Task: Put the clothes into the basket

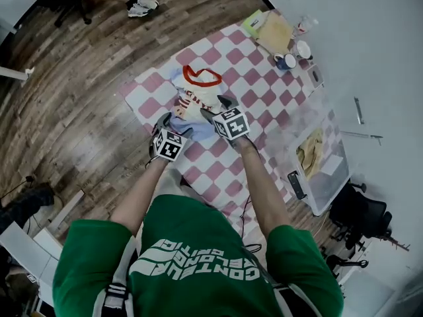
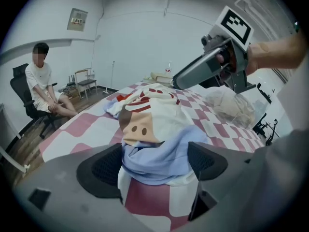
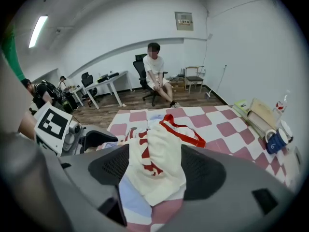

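A heap of clothes [image 1: 197, 96] lies on the pink-and-white checked table [image 1: 264, 104]: a cream garment with red trim and stripes [image 3: 157, 163] on top, a light blue one [image 2: 159, 156] under it at the near side. My left gripper [image 1: 173, 121] sits at the heap's near left, and its wide jaws [image 2: 157, 163] stand either side of the blue fabric without squeezing it. My right gripper [image 1: 215, 111] is at the near right, open, with the cream garment lying loose between its pads [image 3: 154, 170]. A clear basket [image 1: 328, 177] holding a yellow cloth stands at the table's right end.
Two mugs [image 1: 285, 61], a bottle and a flat parcel [image 1: 274, 32] occupy the table's far end. A black device [image 1: 297, 185] lies beside the basket. A person sits on a chair [image 2: 43, 86] beyond the table. A black office chair [image 1: 360, 216] stands at the right.
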The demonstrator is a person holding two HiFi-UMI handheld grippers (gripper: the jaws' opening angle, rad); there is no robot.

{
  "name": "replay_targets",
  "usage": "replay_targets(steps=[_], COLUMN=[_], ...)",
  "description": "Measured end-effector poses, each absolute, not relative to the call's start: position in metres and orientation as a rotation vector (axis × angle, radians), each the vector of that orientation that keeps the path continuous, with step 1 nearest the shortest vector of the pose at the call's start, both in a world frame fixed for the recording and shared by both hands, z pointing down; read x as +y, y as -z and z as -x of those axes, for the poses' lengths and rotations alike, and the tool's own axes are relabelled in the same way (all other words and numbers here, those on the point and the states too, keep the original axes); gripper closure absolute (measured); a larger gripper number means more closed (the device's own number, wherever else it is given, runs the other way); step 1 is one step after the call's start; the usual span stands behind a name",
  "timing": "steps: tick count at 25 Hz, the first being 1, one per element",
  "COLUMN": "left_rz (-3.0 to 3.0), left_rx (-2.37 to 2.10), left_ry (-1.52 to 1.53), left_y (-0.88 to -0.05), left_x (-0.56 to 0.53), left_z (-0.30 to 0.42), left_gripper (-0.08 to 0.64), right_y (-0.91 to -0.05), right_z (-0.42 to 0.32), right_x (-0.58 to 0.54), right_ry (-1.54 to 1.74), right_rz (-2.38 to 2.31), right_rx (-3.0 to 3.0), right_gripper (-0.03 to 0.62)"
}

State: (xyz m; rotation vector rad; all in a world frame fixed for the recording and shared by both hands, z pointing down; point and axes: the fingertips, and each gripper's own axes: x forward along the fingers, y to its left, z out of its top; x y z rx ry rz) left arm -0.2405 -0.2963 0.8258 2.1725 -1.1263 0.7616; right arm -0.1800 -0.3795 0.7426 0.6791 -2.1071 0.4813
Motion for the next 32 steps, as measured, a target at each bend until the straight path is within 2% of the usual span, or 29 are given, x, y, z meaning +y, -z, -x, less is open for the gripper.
replay_targets(steps=[8, 16, 23, 27, 32], left_rz=[-2.143, -2.113, -2.078, -2.078, -2.088], left_rx=[-1.047, -1.115, -1.142, -1.106, -1.021], left_ry=[-0.82, -0.806, -0.799, -0.781, -0.741], left_y=[-0.852, -0.856, -0.856, -0.855, -0.853], left_x=[-0.3, -0.306, -0.308, -0.31, -0.315], left_z=[0.226, 0.224, 0.224, 0.219, 0.21], left_gripper=[0.153, 0.155, 0.163, 0.178, 0.262], right_y=[-0.803, -0.849, -0.843, -0.843, -0.841], right_z=[0.183, 0.193, 0.191, 0.194, 0.195], right_x=[-0.419, -0.423, -0.423, -0.415, -0.409], right_ry=[-0.61, -0.815, -0.803, -0.87, -0.936], right_rz=[-0.705, -0.684, -0.727, -0.727, -0.735], right_rx=[-1.999, -2.007, -2.028, -2.029, -2.037], right_gripper=[0.215, 0.215, 0.218, 0.286, 0.374])
